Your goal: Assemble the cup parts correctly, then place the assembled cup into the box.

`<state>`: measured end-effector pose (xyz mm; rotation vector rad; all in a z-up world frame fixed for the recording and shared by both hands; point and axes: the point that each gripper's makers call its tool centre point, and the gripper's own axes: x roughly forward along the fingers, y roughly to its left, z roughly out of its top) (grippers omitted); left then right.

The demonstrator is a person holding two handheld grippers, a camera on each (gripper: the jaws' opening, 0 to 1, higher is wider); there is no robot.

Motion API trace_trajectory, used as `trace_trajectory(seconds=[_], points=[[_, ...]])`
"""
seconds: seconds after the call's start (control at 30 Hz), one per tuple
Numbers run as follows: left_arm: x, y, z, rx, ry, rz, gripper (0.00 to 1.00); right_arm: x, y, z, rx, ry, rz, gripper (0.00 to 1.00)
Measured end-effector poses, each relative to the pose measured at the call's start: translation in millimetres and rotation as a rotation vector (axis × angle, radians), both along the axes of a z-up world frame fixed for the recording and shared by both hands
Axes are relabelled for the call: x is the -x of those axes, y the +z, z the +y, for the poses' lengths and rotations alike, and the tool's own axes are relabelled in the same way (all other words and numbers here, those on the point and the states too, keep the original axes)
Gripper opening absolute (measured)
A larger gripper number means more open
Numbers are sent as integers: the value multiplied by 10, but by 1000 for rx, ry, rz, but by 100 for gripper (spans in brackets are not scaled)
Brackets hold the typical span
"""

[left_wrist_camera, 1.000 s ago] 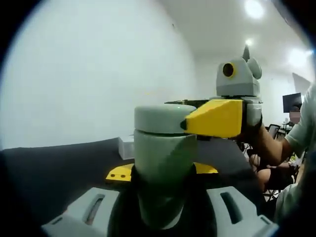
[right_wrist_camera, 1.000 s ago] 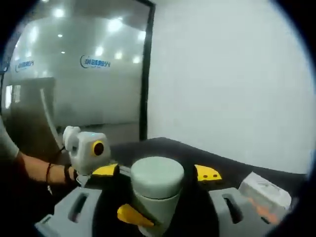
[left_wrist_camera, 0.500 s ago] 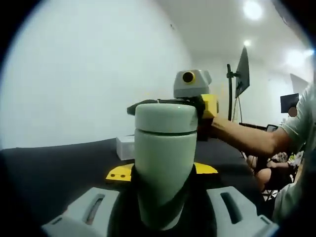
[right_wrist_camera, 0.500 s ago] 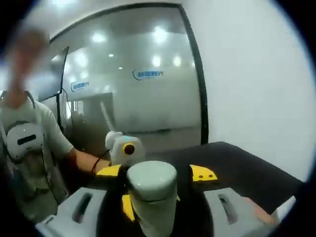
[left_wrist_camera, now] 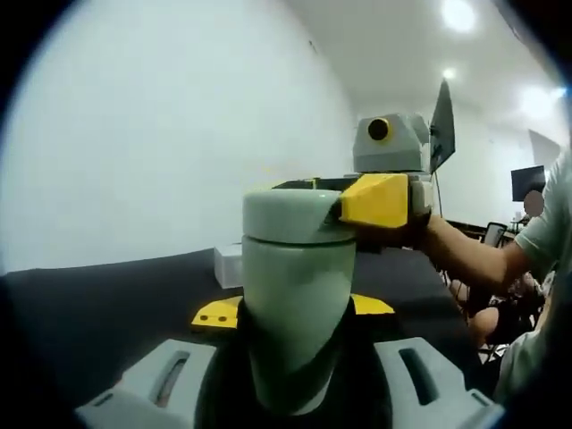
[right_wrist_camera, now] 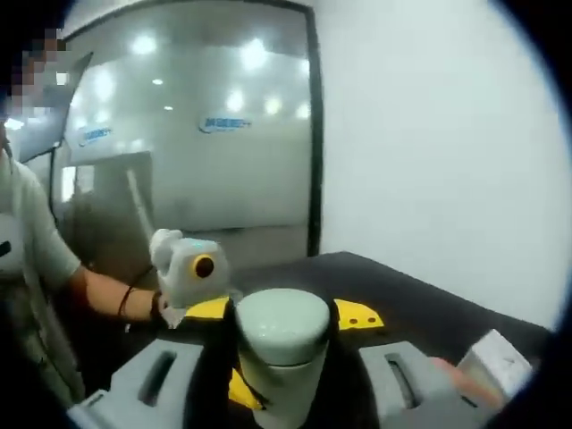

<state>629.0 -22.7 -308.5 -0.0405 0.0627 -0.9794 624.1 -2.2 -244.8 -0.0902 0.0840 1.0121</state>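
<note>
One green cup [left_wrist_camera: 295,304], gripped by two claws: left [left_wrist_camera: 295,313] low, right [right_wrist_camera: 281,335] on its lid.

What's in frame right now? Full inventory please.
cup: 1, pale green, lid on, held upright between both grippers
table: 1, black top, under the cup
small box: 1, white, on the table behind the cup; likely the same one at the right gripper view's lower right
glass partition: 1, dark frame, background
left gripper: 1, grey with yellow jaws, shut on the cup body
right gripper: 1, grey with yellow jaws, at the lid
person's arm: 1, behind the right gripper
</note>
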Motion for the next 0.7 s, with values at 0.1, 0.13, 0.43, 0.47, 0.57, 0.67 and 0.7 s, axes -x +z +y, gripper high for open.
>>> trace_trajectory(seconds=[0.1,0.13,0.43,0.47,0.57,0.67,0.7], points=[[-9,1,2,6,14,5,38,-50,10,-44,-6,-160,4,39],[-16,1,3,6,14,7,38,-64,7,-61,-17,-221,14,39],[16,0,8,-6,15,-2,38,-43,20,-66,73,-245,-80,41],[18,-2,7,-1,10,2,38,-43,28,-65,51,-211,-62,45],[37,1,-25,-9,3,-11,38,83,101,-71,-4,18,26,53],[24,0,-31,-14,-2,-8,38,274,186,-133,6,303,-23,50],[23,0,-32,-13,-4,-5,38,294,227,-141,2,370,-83,51]])
